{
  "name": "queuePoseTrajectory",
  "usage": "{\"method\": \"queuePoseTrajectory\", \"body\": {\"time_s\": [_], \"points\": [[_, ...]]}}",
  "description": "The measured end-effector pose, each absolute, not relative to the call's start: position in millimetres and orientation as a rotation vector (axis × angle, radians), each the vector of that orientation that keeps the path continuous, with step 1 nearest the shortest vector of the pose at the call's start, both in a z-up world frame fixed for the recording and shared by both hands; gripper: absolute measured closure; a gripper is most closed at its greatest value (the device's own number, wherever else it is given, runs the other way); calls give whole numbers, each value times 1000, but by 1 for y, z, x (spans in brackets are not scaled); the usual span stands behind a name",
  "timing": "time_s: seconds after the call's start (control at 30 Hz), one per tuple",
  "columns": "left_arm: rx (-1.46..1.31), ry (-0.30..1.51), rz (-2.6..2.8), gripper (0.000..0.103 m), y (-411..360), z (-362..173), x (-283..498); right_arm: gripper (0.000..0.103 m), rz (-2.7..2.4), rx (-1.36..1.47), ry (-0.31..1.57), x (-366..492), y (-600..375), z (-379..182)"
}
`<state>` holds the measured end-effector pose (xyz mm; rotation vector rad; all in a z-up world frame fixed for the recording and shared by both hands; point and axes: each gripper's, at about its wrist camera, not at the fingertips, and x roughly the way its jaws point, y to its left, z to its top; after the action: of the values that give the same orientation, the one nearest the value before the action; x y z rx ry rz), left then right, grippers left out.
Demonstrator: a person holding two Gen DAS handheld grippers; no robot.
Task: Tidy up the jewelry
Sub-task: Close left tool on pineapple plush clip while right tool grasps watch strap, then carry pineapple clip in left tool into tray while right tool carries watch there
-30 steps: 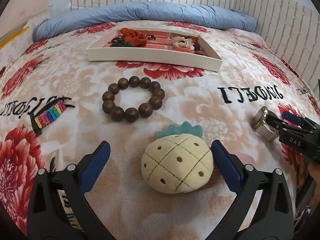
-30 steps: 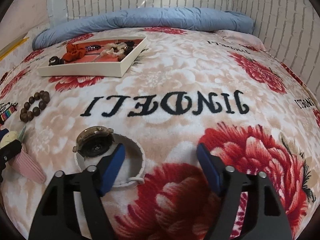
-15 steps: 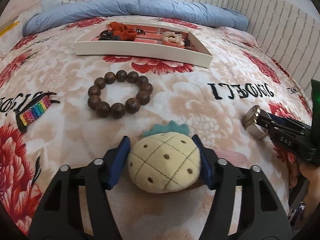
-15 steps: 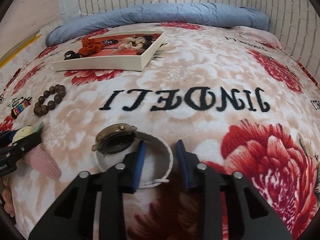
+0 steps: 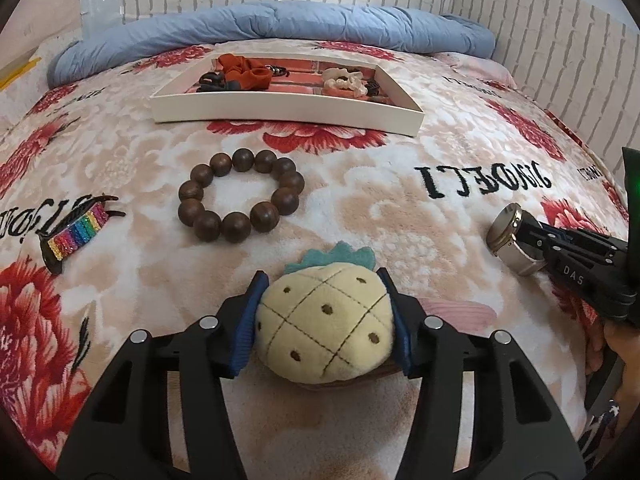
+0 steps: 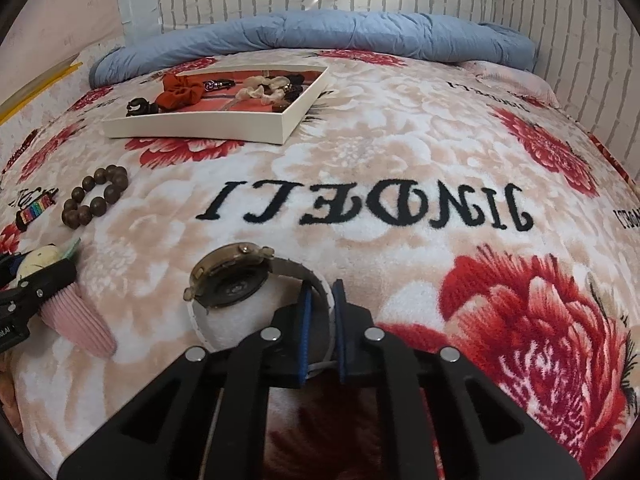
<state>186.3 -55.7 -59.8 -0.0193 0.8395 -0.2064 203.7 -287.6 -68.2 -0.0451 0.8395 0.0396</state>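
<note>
You're clamping the right tool (image 6: 320, 320) on the watch (image 6: 256, 292)'s stiff strap, left tool (image 5: 324, 320) closing on the squashy pineapple clip (image 5: 324, 320), both short of the tray (image 5: 286, 110).

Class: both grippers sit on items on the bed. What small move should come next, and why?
Probably lift both clear of the blanket. The left gripper is closing on the pineapple plush; the right gripper is shut on the watch strap. The tray lies farther back, so they must rise first.
</note>
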Motion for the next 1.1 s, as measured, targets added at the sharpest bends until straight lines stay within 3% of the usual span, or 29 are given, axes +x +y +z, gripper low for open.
{"method": "queuePoseTrajectory", "body": {"time_s": [0.53, 0.83, 1.1], "points": [[114, 769, -141, 53, -67, -39, 178, 97, -32, -48, 807, 202, -282, -50], [74, 632, -155, 53, -48, 20, 182, 97, -69, -80, 677, 206, -275, -11], [57, 478, -95, 53, -32, 67, 245, 97, -73, -6, 580, 234, -272, 16]]}}
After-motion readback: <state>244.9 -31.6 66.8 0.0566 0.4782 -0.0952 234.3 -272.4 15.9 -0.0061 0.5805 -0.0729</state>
